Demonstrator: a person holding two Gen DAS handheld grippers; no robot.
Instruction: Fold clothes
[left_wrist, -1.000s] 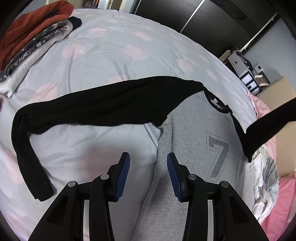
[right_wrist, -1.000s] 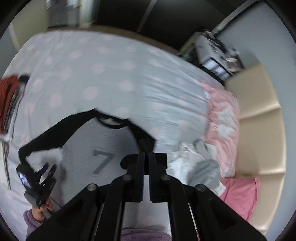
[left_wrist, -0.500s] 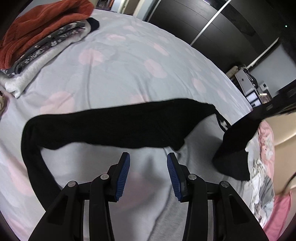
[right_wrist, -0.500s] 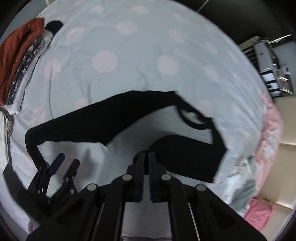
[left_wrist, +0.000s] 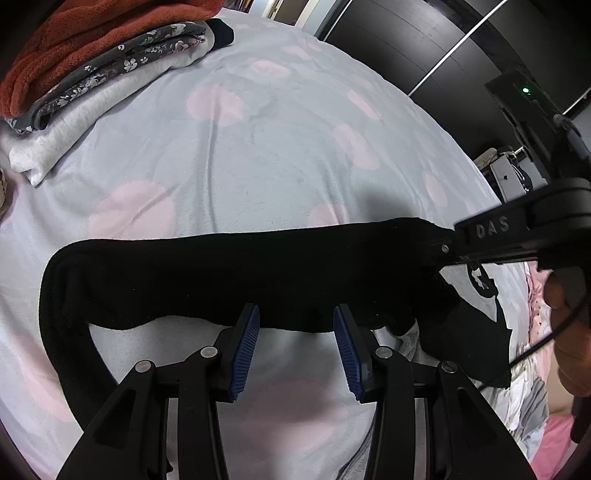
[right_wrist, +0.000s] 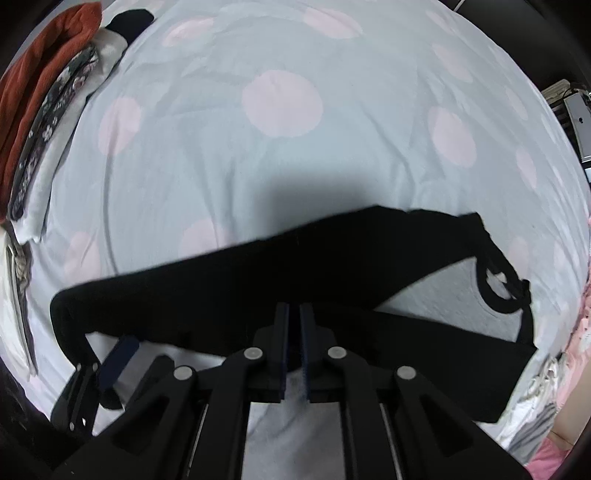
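A grey raglan shirt (right_wrist: 454, 295) with black sleeves lies on the bed. Its left black sleeve (left_wrist: 221, 273) stretches across the bedspread; it also shows in the right wrist view (right_wrist: 229, 291). My left gripper (left_wrist: 295, 332) is open and empty, its blue pads just below that sleeve's lower edge. My right gripper (right_wrist: 293, 332) is shut on the other black sleeve (right_wrist: 424, 350), folded across the grey chest. It shows at the right of the left wrist view (left_wrist: 439, 249).
A stack of folded clothes, rust-red on top (left_wrist: 92, 48), sits at the far left of the bed (left_wrist: 277, 140); it also shows in the right wrist view (right_wrist: 40, 92). Pink bedding and crumpled clothes (left_wrist: 532, 387) lie at the right. Dark wardrobes stand behind.
My right gripper has carried the right sleeve leftward and down across the shirt's chest. My left gripper has moved forward and left, up to the left sleeve.
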